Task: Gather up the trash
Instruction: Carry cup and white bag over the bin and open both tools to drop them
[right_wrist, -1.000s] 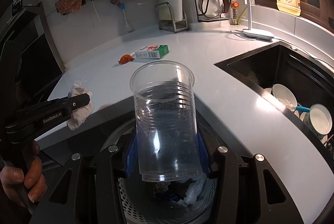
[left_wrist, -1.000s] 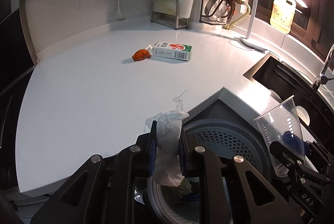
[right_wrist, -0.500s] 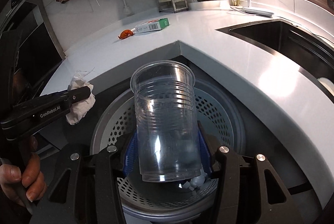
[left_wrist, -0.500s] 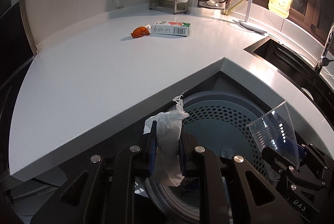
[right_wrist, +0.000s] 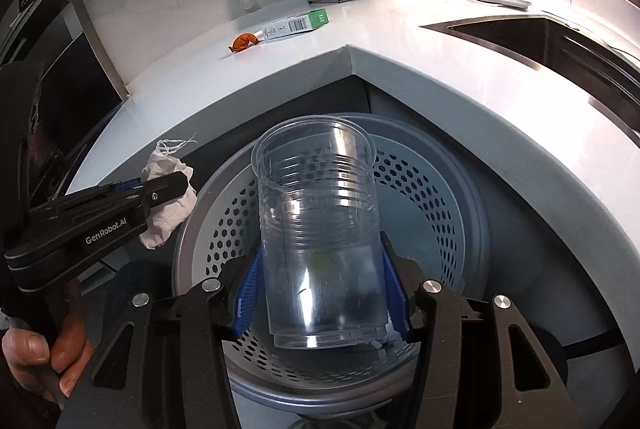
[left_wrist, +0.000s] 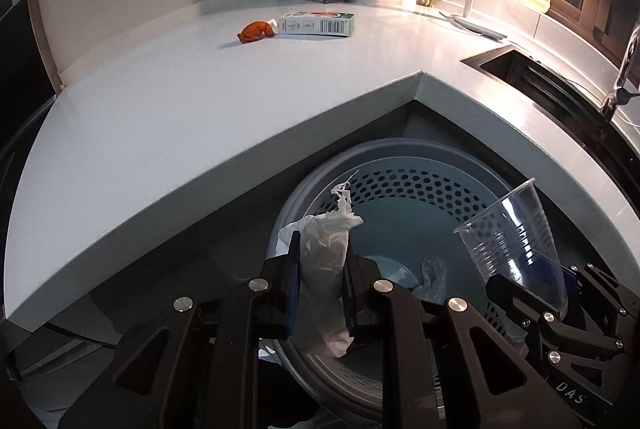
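- Jaws of the left gripper (left_wrist: 320,281) are narrow, pinching a crumpled white tissue (left_wrist: 324,265) that sticks out past the tips and hangs below them, above the left rim of the grey perforated bin (left_wrist: 420,185).
- Jaws of the right gripper (right_wrist: 320,293) stand wider, clamped on the lower half of a clear plastic cup (right_wrist: 316,221), its blue pads (right_wrist: 248,289) against both sides; the cup points mouth-forward over the middle of the bin (right_wrist: 440,197).
- In the bin lie a crumpled clear wrapper (left_wrist: 432,273) and other scraps, hard to tell apart.
- The bin sits below the inner corner of the white table (left_wrist: 180,101).
- Near the table's far edge lie an orange scrap (left_wrist: 254,31) and, just beside it, a green-and-white carton (left_wrist: 316,24), both well apart from either gripper.
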`<state>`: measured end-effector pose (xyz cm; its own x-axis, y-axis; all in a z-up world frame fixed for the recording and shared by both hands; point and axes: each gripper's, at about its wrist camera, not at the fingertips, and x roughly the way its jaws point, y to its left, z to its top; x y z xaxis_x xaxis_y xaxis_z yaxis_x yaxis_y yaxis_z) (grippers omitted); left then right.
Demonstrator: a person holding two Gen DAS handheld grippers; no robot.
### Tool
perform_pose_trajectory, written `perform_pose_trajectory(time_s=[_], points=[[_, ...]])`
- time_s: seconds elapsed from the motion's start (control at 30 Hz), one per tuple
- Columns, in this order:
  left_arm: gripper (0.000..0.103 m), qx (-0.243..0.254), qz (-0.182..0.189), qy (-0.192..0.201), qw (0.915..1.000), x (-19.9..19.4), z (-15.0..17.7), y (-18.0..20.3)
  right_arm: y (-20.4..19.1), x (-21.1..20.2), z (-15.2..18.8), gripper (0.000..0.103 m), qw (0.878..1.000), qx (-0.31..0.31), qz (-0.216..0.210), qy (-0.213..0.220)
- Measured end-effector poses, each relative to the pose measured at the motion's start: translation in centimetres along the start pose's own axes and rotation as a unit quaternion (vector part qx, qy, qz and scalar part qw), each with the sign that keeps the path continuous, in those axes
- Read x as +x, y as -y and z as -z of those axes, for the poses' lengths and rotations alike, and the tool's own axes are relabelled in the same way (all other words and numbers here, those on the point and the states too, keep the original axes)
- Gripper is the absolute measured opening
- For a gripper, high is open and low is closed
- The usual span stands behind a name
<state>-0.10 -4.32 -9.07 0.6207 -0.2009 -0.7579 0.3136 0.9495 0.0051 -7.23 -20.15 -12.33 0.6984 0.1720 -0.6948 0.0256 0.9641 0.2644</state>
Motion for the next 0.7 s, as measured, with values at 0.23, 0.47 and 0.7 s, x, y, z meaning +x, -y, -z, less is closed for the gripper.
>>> perform_pose_trajectory(time_s=[0.23,0.47,0.7], points=[[0.020,-0.008,0.001,-0.009,0.9999,0.2,0.3,-0.4,0.4,0.0,0.0,0.051,1.000,0.008,0.001,0.001],[0.046,-0.012,-0.007,-0.007,0.9999,0.0,0.6,-0.8,0.5,-0.1,-0.2,0.062,1.000,0.013,-0.001,0.002],[0.056,-0.014,-0.010,-0.001,0.9999,-0.4,0.6,-1.1,0.4,-0.5,-0.4,0.067,1.000,0.014,-0.003,0.012]])
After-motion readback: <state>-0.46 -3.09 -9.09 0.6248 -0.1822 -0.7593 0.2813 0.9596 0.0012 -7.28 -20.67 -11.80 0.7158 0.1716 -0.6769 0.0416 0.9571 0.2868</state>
